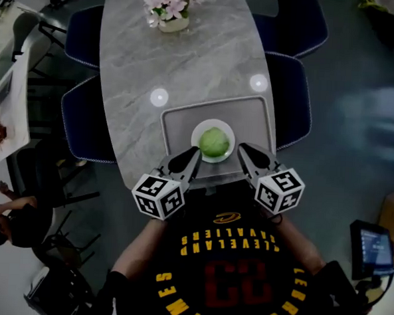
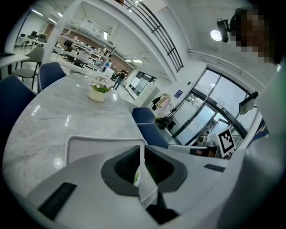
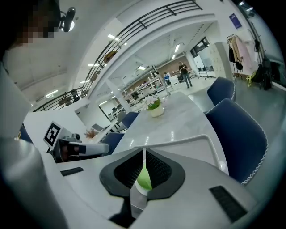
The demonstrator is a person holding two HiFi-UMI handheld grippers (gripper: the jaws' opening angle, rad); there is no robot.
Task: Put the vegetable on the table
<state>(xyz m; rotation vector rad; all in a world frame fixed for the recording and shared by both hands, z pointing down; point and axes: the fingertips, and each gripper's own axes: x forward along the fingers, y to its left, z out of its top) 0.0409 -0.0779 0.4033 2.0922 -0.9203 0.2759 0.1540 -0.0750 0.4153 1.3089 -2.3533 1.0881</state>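
Both tongs are clenched and empty: the left gripper (image 1: 198,153) and the right gripper (image 1: 240,149) hover with jaws pressed to a slit, tips just beside the white plate (image 1: 214,123). On that plate sits the green vegetable (image 1: 214,142), atop a grey tray (image 1: 179,119) at the marble table's (image 1: 143,57) near end.

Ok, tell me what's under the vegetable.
A white plate, resting on a grey tray on the table. The vegetable covers the plate's middle, so that part is hidden.
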